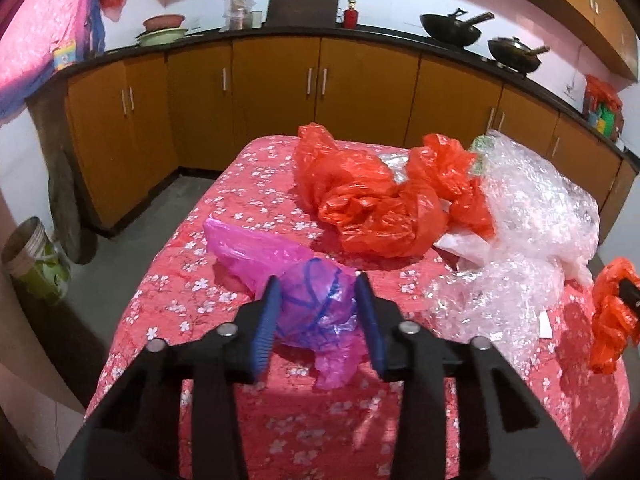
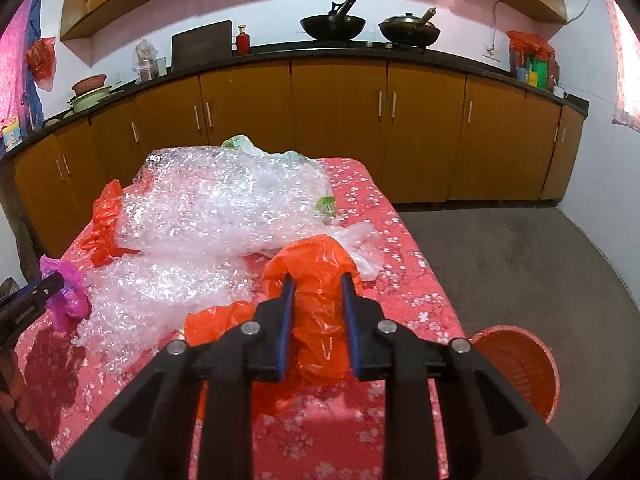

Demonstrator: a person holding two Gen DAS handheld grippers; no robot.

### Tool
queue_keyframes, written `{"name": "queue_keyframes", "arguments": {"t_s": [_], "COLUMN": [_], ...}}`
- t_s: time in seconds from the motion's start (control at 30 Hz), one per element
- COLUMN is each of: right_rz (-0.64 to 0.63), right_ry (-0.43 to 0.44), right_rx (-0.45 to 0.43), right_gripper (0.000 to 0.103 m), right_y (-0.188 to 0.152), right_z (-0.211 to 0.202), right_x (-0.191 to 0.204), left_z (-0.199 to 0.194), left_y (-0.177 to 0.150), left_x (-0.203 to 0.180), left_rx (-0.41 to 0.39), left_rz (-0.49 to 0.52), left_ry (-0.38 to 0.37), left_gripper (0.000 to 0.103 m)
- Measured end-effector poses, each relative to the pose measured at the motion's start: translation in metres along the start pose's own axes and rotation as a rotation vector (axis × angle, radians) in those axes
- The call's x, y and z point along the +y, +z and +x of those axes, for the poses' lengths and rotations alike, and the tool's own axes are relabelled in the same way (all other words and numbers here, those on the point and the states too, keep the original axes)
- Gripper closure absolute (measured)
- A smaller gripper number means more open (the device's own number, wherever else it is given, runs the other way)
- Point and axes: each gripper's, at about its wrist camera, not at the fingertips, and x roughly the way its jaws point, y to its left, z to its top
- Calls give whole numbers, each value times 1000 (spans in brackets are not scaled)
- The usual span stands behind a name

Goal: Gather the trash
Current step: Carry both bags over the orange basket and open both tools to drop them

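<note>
my left gripper [image 1: 316, 284] is clamped on the pink plastic bag [image 1: 308, 304] near the front of the red flowered table [image 1: 240, 184]. my right gripper [image 2: 318, 284] is pinching an orange plastic bag [image 2: 316, 276] beside the bubble wrap [image 2: 208, 208]. an orange basket [image 2: 516, 364] sits on the floor just right of the table.

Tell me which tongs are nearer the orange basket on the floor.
Right. The right tongs grip an orange bag at the table corner beside the basket; the left tongs pinch a pink bag on the table's far side.
</note>
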Motion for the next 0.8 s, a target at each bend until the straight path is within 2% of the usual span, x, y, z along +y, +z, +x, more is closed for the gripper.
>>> {"name": "queue_keyframes", "arguments": {"t_s": [0.2,0.53,0.63,0.8], "right_rz": [4,18,32,70], "right_ry": [-4,-9,-29,-106], "right_rx": [-47,-129,-153,-173], "right_gripper": [80,80,80,80], "right_y": [3,13,15,13], "right_z": [-19,-51,-62,-76], "right_x": [-11,-38,-55,-106], "left_z": [-13,-61,-83,-107], "left_y": [3,27,37,43], "left_x": [-3,-29,-54,-115], "left_rx": [-6,-104,-145,-176], "left_rz": [18,77,105,161], "left_ry": [-16,-43,-97,-239], "left_gripper": [85,86,86,86]}}
